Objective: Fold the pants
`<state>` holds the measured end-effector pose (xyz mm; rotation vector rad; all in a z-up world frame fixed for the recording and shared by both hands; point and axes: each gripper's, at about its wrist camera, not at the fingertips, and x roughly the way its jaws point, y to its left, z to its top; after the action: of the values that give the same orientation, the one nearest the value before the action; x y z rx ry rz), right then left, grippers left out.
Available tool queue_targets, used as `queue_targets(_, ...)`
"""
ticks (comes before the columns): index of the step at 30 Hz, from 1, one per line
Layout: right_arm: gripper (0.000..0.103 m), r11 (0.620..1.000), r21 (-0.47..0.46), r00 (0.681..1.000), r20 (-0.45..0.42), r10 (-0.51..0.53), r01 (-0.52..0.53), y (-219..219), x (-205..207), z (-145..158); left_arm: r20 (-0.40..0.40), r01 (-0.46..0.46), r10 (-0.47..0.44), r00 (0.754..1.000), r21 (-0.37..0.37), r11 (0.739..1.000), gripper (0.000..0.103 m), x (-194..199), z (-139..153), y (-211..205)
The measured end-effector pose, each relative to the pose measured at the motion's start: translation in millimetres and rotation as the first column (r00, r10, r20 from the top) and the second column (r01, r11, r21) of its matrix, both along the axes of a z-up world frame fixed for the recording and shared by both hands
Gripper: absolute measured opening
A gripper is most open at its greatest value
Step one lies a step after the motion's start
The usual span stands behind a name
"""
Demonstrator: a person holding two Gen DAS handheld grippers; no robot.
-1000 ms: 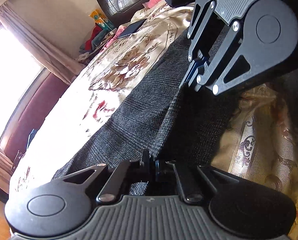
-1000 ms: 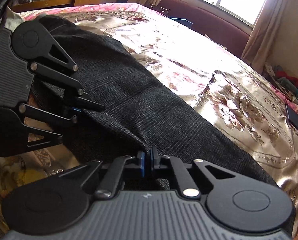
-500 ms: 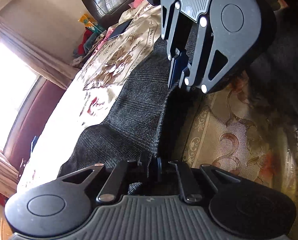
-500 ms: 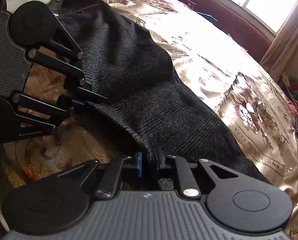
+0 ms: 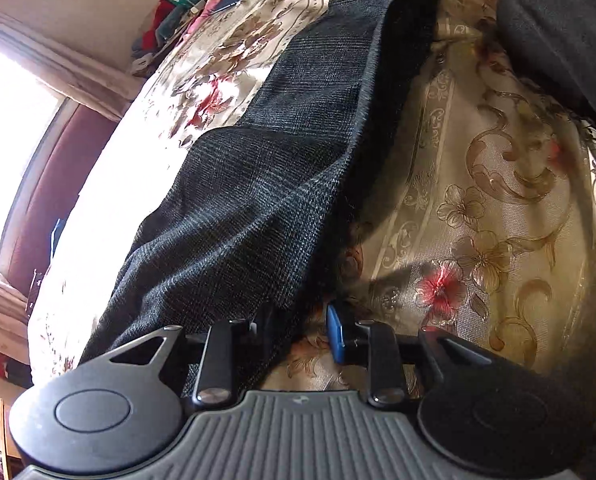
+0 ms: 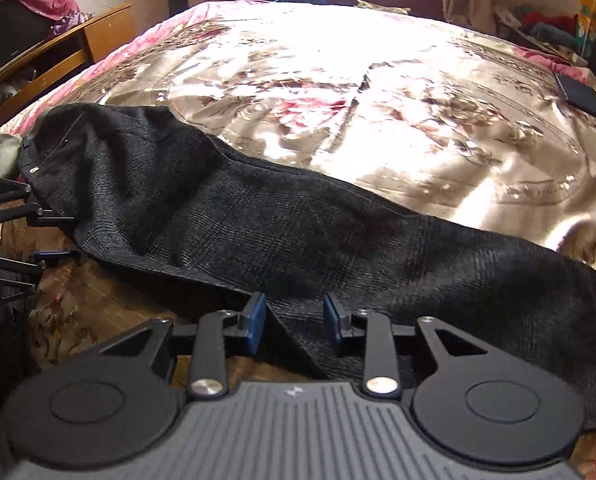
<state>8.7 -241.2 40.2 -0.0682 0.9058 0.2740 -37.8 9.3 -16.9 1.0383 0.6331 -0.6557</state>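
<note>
Dark grey checked pants (image 6: 282,232) lie stretched across a floral satin bedspread (image 6: 378,92), waistband at the left (image 6: 46,152), leg end at the right. My right gripper (image 6: 294,324) is open, its blue pads either side of the pants' near edge, not clamping it. My left gripper (image 5: 300,332) is open too, with the pants' edge (image 5: 258,216) lying between its jaws; it also shows at the left edge of the right wrist view (image 6: 54,236), open beside the waistband.
A dark phone (image 6: 582,94) lies on the bed at the far right. A wooden side table (image 6: 58,52) stands left of the bed. Clothes clutter (image 6: 546,24) and a window with curtains are behind. A dark rounded object (image 5: 562,32) sits on the bedspread.
Both grippers have opened and let go of the pants' edge. The pants, held up before, now lie flat on the bed. The grippers have moved apart.
</note>
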Motion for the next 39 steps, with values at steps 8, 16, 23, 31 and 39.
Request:
queue_targets(8, 0.033, 0.93, 0.045, 0.922, 0.118, -0.369, 0.366, -85, -9, -1, 0.103, 0.02, -0.003, 0.995, -0.165, 0.986, 0.043, 2, 47, -32)
queue_targets(16, 0.033, 0.674, 0.144, 0.669, 0.088, -0.738, 0.724, -185, -43, -20, 0.089, 0.133, -0.111, 0.99, -0.296, 0.946, 0.045, 39, 24, -132)
queue_targets(23, 0.036, 0.521, 0.406, 0.59, -0.056, -0.806, 0.75, -216, -95, -34, 0.107, 0.189, -0.168, 0.98, -0.243, 0.951, 0.044, 42, 0, -172)
queue_targets(31, 0.035, 0.457, 0.511, 0.562, -0.065, -0.824, 0.728, -221, -90, -56, 0.088, 0.169, -0.153, 0.984, -0.224, 0.96, 0.045, 43, 2, -174)
queue_targets(39, 0.006, 0.442, 0.56, 0.531, 0.003, -0.847, 0.701, -226, -91, -39, 0.101, 0.185, -0.167, 0.981, -0.198, 0.963, 0.045, 38, 3, -177)
